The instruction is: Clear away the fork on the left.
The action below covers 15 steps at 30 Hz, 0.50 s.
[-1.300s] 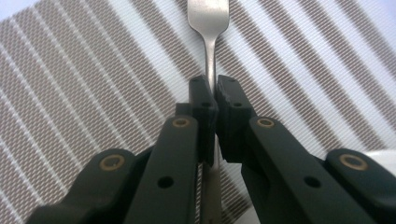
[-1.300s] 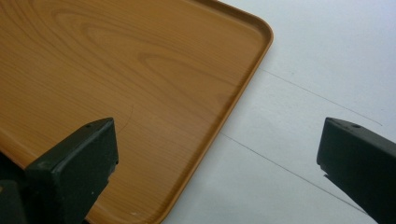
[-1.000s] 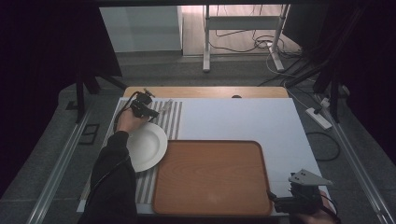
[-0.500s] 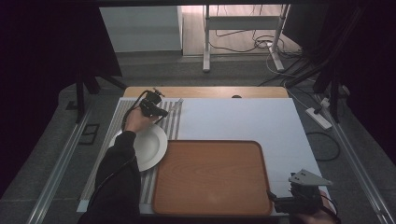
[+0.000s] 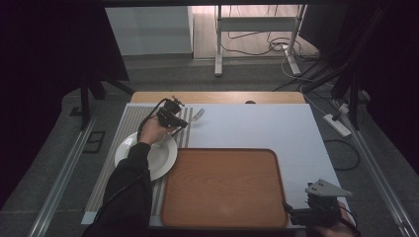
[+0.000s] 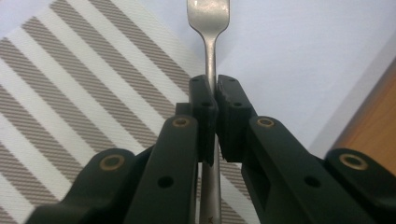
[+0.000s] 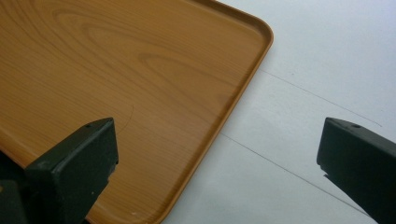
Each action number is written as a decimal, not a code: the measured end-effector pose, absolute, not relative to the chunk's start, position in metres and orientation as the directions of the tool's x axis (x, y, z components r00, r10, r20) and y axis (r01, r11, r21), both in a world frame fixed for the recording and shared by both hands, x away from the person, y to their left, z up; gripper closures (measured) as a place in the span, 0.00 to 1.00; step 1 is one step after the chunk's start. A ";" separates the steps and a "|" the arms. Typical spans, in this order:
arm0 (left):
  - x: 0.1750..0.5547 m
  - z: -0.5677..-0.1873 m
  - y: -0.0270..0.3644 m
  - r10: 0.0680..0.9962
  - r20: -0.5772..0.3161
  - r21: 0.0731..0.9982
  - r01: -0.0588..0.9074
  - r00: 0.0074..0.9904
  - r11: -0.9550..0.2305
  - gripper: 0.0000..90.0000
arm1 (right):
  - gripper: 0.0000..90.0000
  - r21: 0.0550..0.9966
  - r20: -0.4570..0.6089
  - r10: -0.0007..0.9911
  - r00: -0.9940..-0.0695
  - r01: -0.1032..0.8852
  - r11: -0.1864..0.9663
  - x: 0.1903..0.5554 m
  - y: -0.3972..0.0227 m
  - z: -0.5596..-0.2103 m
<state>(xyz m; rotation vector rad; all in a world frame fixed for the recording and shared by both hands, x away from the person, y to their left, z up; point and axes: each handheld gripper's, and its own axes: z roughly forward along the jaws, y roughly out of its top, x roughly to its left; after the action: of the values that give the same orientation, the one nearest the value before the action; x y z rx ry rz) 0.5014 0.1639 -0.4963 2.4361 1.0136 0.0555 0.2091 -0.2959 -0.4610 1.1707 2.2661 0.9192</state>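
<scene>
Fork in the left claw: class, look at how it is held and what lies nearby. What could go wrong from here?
1. The left claw pinches the fork on its thin handle, with the head sticking far out, so it might swivel or slip.
2. The plate lies just below the hand, so a dropped fork could strike it.
3. The tray has a raised rim that the fork could catch on if carried low.

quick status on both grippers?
Left gripper: closed on the fork handle.
Right gripper: open, holding nothing, beside the wooden tray.
</scene>
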 end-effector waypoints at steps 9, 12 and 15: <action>0.487 -0.493 0.149 0.647 -0.152 0.449 0.635 0.747 -0.628 0.96 | 0.00 0.720 -0.071 0.829 -0.554 0.547 0.428 0.209 -0.296 -0.461; 0.483 -0.491 0.142 0.636 -0.147 0.448 0.624 0.757 -0.640 0.96 | 0.00 0.720 -0.073 0.829 -0.555 0.546 0.429 0.209 -0.295 -0.461; 0.478 -0.490 0.134 0.626 -0.150 0.447 0.617 0.765 -0.648 0.96 | 0.00 0.720 -0.074 0.828 -0.556 0.545 0.430 0.209 -0.295 -0.461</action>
<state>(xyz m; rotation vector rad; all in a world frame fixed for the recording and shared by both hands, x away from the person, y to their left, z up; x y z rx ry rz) 0.4776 0.1336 -0.4902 2.4804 0.9355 0.0241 0.2091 -0.2953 -0.4612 1.1643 2.2692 0.9150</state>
